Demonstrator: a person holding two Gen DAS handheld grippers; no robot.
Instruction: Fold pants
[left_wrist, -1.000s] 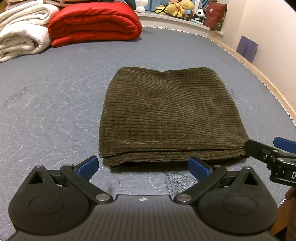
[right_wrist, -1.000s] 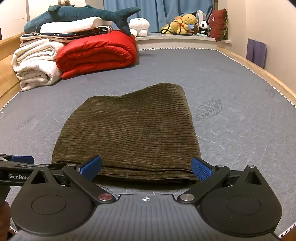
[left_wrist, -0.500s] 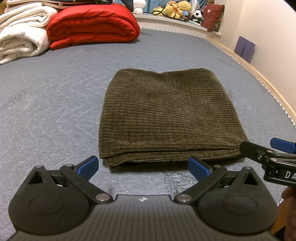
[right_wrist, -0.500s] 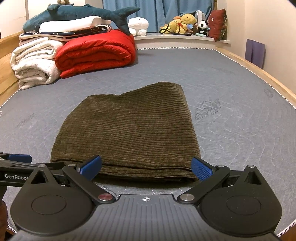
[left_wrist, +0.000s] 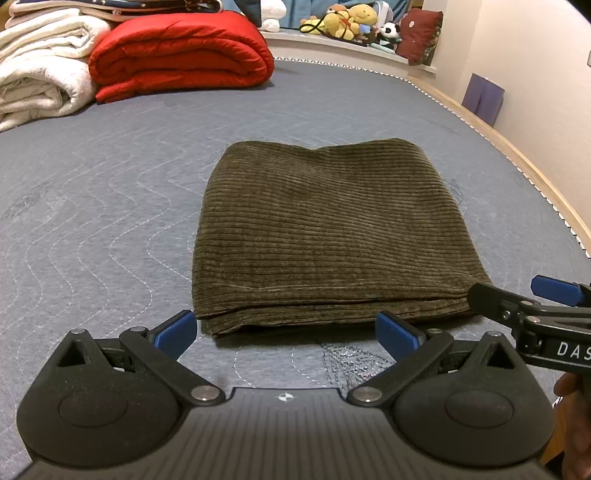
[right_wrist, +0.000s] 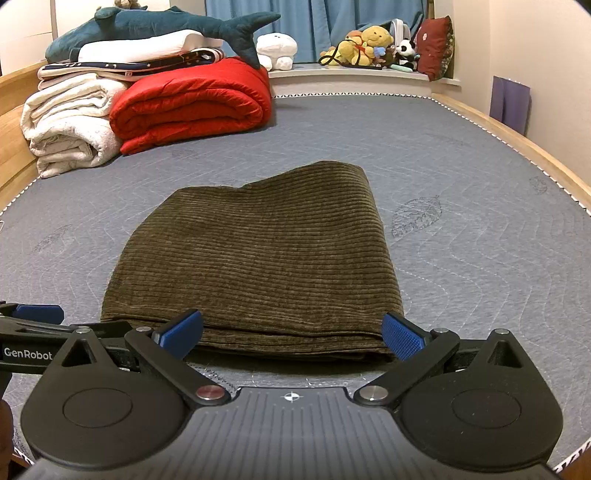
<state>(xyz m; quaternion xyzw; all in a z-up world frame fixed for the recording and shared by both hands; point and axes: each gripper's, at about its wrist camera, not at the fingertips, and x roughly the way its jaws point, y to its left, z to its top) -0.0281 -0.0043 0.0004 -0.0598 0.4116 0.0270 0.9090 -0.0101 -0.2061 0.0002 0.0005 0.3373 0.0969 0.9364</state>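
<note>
The bed, covered in grey quilted fabric, fills both views and carries everything. At its far end lie a rolled red duvet and a stack of white blankets, with a plush shark on top and soft toys on the ledge behind; all are well apart from the work and nothing blocks it. In the middle of the bed lie the pants, brown corduroy, already folded into a compact, roughly square stack with layered edges facing the cameras. Judging by this, the folding looks essentially done; at most a light smoothing of the slightly uneven far edge may remain. The left tool sits just short of the near edge, its blue pads spread wide and holding nothing. The right tool is likewise wide open and empty at the near edge.
</note>
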